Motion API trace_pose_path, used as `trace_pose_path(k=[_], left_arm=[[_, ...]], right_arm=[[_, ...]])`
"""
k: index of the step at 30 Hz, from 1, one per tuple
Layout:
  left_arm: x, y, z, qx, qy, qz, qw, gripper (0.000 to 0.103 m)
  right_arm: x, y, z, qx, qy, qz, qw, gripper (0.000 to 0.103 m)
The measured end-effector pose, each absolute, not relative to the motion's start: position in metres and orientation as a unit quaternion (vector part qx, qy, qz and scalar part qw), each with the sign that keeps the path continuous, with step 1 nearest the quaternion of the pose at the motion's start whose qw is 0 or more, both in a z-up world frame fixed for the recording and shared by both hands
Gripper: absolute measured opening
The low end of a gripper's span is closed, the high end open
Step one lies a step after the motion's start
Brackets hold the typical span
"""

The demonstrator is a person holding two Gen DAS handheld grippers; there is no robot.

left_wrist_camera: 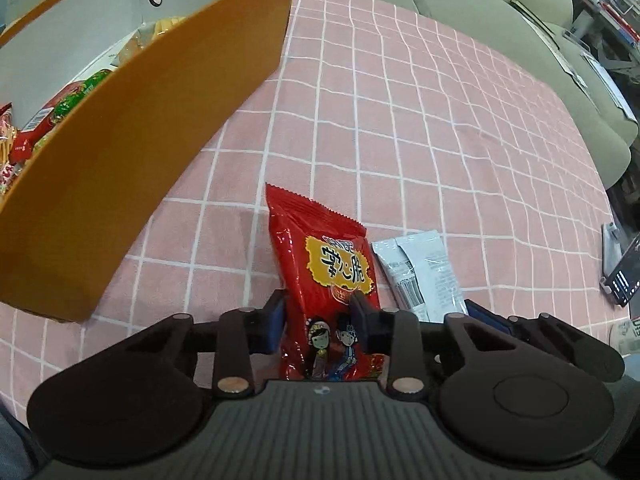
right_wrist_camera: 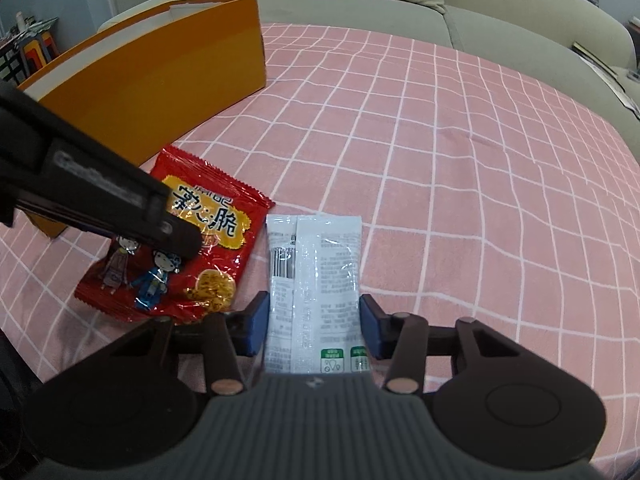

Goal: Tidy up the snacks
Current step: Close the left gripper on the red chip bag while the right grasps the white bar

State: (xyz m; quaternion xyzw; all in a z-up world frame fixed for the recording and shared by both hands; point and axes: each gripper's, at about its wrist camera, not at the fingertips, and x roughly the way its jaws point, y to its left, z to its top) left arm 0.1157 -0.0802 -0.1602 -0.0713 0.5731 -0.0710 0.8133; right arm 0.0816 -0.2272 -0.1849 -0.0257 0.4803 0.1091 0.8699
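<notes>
Left tongs (left_wrist_camera: 320,320): clamped on the red snack packet (left_wrist_camera: 324,264) — pads pressing both its sides
Right tongs (right_wrist_camera: 314,324): closed against the edges of the white sachet (right_wrist_camera: 316,280)
Both snacks: lying side by side on the pink checked tabletop (right_wrist_camera: 440,160)
Orange box (left_wrist_camera: 132,152): just beside them — holds other packets
</notes>
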Motion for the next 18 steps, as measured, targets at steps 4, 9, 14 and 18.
trace_pose_path(k=[4, 9, 14, 18], left_arm=[[0.112, -0.073, -0.162, -0.085, 0.574, -0.083, 0.810, 0.035], [0.111, -0.066, -0.163, -0.087, 0.566, -0.072, 0.817, 0.076], [0.113, -0.076, -0.162, -0.050, 0.573, -0.058, 0.816, 0.088], [0.117, -0.094, -0.175, -0.018, 0.598, -0.040, 0.800, 0.090]], right_arm=[[0.078, -0.225, -0.183, -0.023, 0.483, 0.106, 0.869, 0.045], [0.078, -0.232, -0.181, 0.001, 0.487, 0.093, 0.868, 0.045], [0.073, -0.234, -0.177, -0.001, 0.486, 0.082, 0.870, 0.045], [0.067, -0.230, -0.175, -0.028, 0.487, 0.079, 0.869, 0.045]])
